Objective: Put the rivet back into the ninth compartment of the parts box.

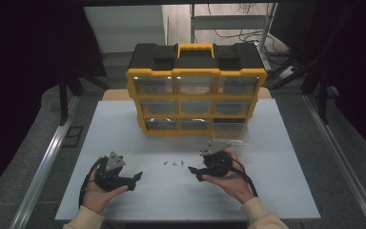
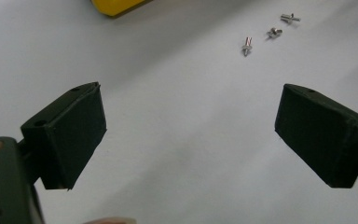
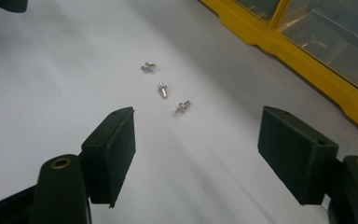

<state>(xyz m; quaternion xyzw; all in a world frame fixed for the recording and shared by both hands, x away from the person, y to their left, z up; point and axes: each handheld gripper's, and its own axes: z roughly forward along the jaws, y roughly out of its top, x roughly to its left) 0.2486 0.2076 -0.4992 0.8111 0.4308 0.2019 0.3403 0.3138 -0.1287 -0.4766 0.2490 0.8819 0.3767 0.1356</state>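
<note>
Three small silver screws (image 1: 173,163) lie in a short row on the white table (image 1: 276,191), in front of a yellow and black drawer organizer (image 1: 195,90). My left gripper (image 1: 136,181) rests left of the screws, pointing right, jaws open and empty. In the left gripper view the screws (image 2: 246,45) lie well beyond the open jaws (image 2: 189,107), at the upper right. My right gripper (image 1: 195,174) sits just right of the screws, pointing left. Its jaws (image 3: 196,126) stand open, with the nearest screw (image 3: 182,106) a little ahead of the gap and touching neither jaw.
The organizer's bottom right clear drawer (image 1: 228,129) is pulled out onto the table. Its yellow frame (image 3: 307,60) runs along the upper right of the right gripper view. Metal rails (image 1: 43,162) flank the table on both sides.
</note>
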